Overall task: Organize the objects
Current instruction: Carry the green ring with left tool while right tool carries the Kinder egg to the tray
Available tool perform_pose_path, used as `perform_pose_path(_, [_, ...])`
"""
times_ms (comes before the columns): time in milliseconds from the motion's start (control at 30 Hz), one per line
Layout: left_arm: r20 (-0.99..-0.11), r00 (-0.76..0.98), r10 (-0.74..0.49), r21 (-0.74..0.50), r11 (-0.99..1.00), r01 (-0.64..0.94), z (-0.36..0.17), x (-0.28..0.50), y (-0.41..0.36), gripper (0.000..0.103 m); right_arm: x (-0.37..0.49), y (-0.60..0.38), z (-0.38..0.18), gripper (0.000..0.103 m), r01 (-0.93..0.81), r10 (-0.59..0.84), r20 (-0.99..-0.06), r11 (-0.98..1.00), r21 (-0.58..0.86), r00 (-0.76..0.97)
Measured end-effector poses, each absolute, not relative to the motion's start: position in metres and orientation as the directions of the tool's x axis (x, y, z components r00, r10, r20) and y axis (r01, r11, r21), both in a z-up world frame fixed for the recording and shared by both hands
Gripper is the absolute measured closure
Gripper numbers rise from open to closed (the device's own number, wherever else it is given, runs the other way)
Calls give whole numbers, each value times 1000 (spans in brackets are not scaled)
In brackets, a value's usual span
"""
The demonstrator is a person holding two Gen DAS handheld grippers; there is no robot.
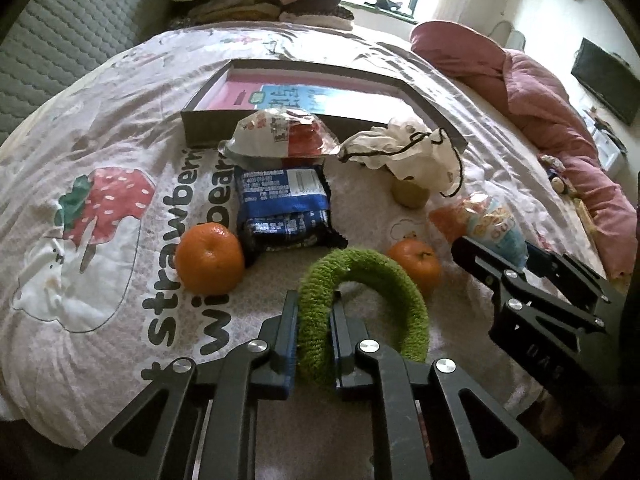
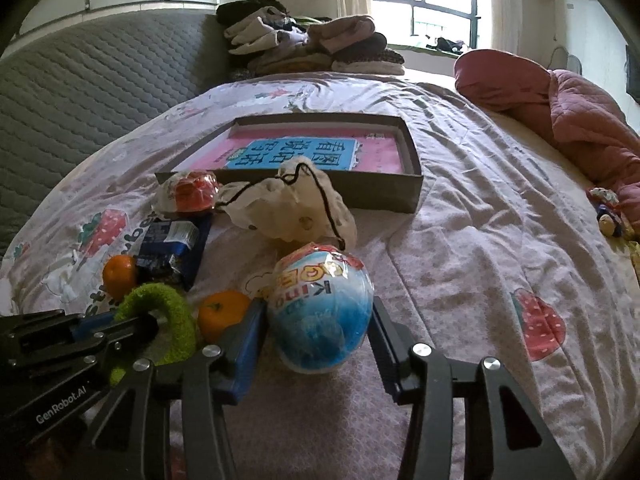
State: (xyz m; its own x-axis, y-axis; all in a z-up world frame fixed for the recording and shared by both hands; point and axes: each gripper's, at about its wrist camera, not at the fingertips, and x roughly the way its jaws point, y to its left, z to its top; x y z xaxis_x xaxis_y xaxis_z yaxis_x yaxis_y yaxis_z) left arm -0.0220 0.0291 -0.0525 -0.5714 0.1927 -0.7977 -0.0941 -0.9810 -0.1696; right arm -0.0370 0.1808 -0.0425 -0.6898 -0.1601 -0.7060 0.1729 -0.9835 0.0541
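Observation:
My left gripper (image 1: 314,300) is shut on one side of a green fuzzy ring (image 1: 360,262), which arches up from the bedspread; the same ring (image 2: 172,304) shows at the lower left of the right wrist view. My right gripper (image 2: 320,312) has both pads against the sides of a blue-and-white wrapped toy egg (image 2: 320,320), which rests on the bed. Two oranges (image 1: 210,258) (image 1: 416,264) lie either side of the ring. Beyond them are a blue snack packet (image 1: 284,208), a red-and-white packet (image 1: 280,132) and a white drawstring pouch (image 1: 408,152). A shallow grey box (image 2: 380,192) lies behind.
Everything lies on a bed with a strawberry-print cover (image 2: 480,240). A pink quilt (image 2: 580,120) is bunched along the right side. Folded clothes (image 2: 312,48) are stacked at the far end by the window. A grey padded headboard (image 2: 100,80) runs along the left.

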Motion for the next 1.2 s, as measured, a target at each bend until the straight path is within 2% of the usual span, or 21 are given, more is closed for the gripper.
perform_pose_path(800, [-706,-697,123,-108,-992,-66,-9,-6,14,90,-12,182,-5,53,180,-189,-626,-981,79,-756])
perform_pose_path(1200, [-627,-774,84,-64,-996,-56,9,-13,8,90,-15,181,6,53,179,-192,-588,-981,81,-786])
